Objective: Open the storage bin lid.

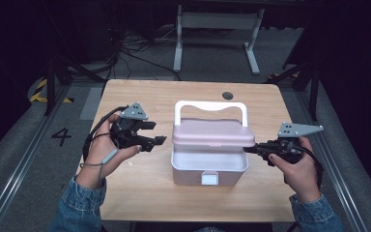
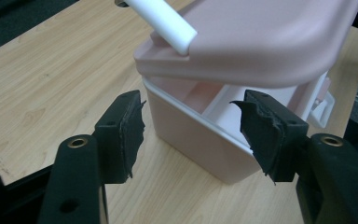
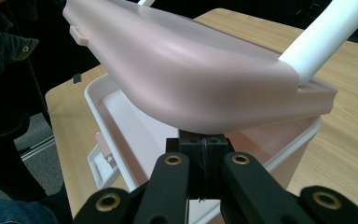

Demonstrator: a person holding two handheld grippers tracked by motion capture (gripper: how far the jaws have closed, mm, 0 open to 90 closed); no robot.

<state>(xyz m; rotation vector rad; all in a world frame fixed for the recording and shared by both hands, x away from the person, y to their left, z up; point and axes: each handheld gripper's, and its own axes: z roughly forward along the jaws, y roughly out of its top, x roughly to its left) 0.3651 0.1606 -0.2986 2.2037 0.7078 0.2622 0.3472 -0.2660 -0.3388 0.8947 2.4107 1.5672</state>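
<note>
Wooden table, pink box; dark floor.

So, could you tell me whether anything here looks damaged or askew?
Yes: the black pads on the left gripper look torn and ragged at their edges. Also, the pink lid sits tilted above the box, propped at its right edge by the shut right gripper.

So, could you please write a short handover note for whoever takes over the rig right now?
Left hand-held gripper: open, holds nothing, just left of the box.
Right hand-held gripper: shut, its tips under the lid's right edge, propping it up.
Box sits mid-table, white handle upright at the back, front latch down.
Done: lid part-raised.
Left: probably swing the lid fully open; the left gripper looks placed to steady the box.
</note>
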